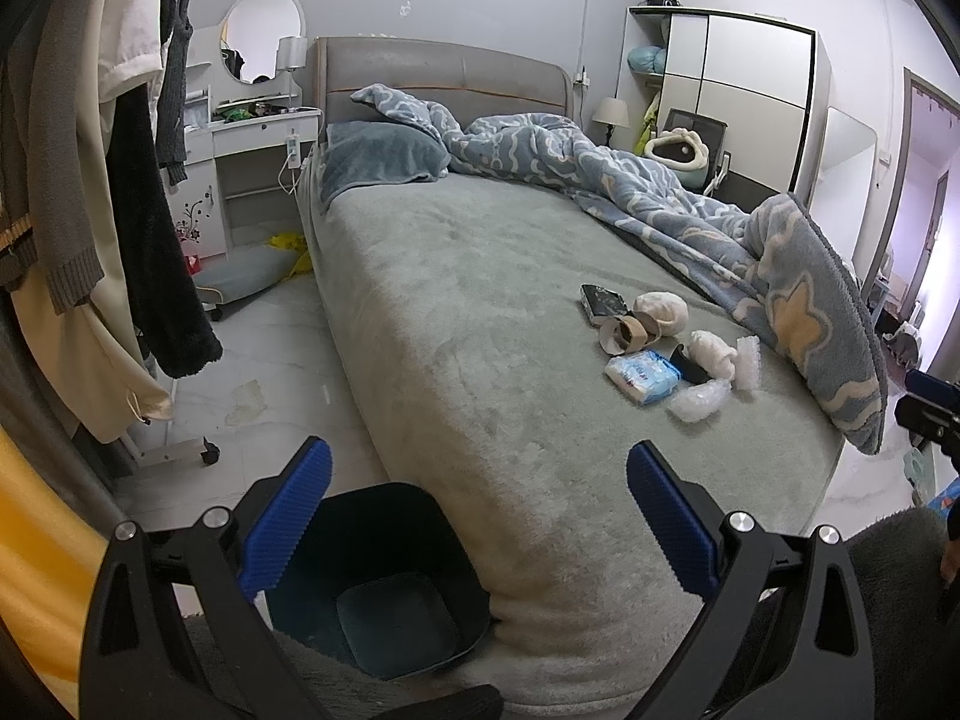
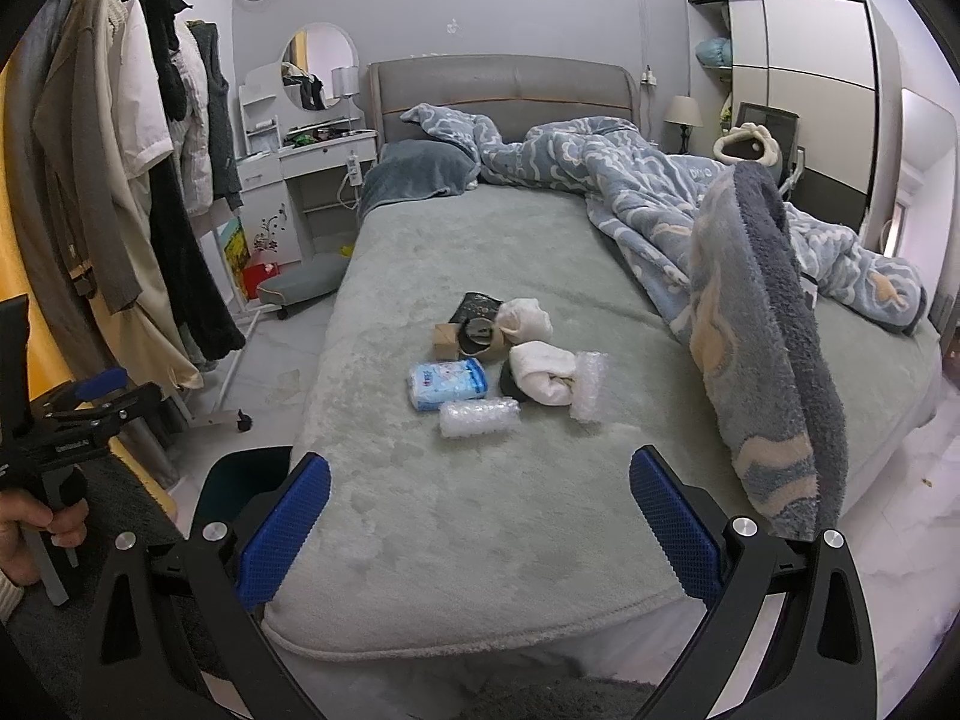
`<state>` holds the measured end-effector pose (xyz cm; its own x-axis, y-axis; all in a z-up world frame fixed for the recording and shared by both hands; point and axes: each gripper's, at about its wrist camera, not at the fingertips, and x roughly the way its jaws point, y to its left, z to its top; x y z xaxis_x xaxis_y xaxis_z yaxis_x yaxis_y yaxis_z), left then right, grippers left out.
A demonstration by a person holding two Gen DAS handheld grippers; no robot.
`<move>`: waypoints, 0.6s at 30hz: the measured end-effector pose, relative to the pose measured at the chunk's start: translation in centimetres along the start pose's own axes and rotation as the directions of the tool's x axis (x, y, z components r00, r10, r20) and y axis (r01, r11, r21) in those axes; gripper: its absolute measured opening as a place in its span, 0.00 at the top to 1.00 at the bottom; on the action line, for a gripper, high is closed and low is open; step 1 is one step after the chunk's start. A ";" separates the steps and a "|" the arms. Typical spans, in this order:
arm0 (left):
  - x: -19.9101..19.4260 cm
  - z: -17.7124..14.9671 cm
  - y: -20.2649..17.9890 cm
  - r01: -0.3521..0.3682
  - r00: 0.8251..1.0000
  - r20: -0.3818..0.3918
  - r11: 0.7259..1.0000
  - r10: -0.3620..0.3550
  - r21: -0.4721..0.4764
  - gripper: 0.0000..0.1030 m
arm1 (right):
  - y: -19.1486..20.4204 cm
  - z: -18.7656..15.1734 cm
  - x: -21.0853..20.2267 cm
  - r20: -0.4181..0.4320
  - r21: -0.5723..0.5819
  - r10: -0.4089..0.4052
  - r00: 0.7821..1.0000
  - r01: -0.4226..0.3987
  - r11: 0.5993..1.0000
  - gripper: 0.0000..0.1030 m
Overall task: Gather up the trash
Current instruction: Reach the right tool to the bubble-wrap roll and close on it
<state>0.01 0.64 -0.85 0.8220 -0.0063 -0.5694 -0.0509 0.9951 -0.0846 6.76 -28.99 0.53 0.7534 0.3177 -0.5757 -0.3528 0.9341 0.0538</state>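
Note:
A pile of trash lies on the grey-green bed [image 2: 480, 540]. It holds a blue tissue pack [image 2: 447, 383] [image 1: 642, 377], bubble wrap pieces [image 2: 477, 417] [image 1: 699, 399], white crumpled wads [image 2: 543, 378] [image 1: 714, 351], cardboard rolls [image 2: 447, 341] [image 1: 624, 333] and a dark packet [image 2: 477, 306] [image 1: 603, 302]. My right gripper [image 2: 480, 516] is open over the bed's foot, short of the pile, holding nothing. My left gripper [image 1: 480, 510] is open and empty above the bed's corner and a dark teal bin [image 1: 384, 582] [image 2: 240, 480] on the floor.
A blue patterned blanket [image 2: 768, 330] is heaped along the bed's right side, right of the pile. A clothes rack [image 2: 150, 180] stands left on the tiled floor. A white dresser [image 1: 252, 144] and a wardrobe [image 2: 810, 78] line the far wall. A hand [image 2: 36, 522] holds the left gripper.

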 end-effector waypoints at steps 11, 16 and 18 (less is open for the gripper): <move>-1.2 0.5 0.2 0.006 1.000 0.015 0.997 -0.008 0.074 0.03 | -0.4 -0.1 0.8 0.001 0.038 0.016 1.000 -0.016 0.999 0.02; -0.3 0.6 0.2 0.014 1.000 0.000 0.997 -0.015 0.077 0.03 | 0.5 0.3 2.3 -0.028 0.009 0.032 0.999 -0.032 0.999 0.02; 0.3 0.7 0.2 0.019 1.000 -0.011 0.996 -0.019 0.083 0.03 | 0.7 0.6 2.9 -0.033 0.001 0.030 0.999 -0.030 1.000 0.03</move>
<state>0.70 0.87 -0.47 0.8167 -0.0258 -0.5765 0.0123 0.9996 -0.0273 9.07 -27.31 -0.62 0.7238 0.3403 -0.6003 -0.3748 0.9243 0.0720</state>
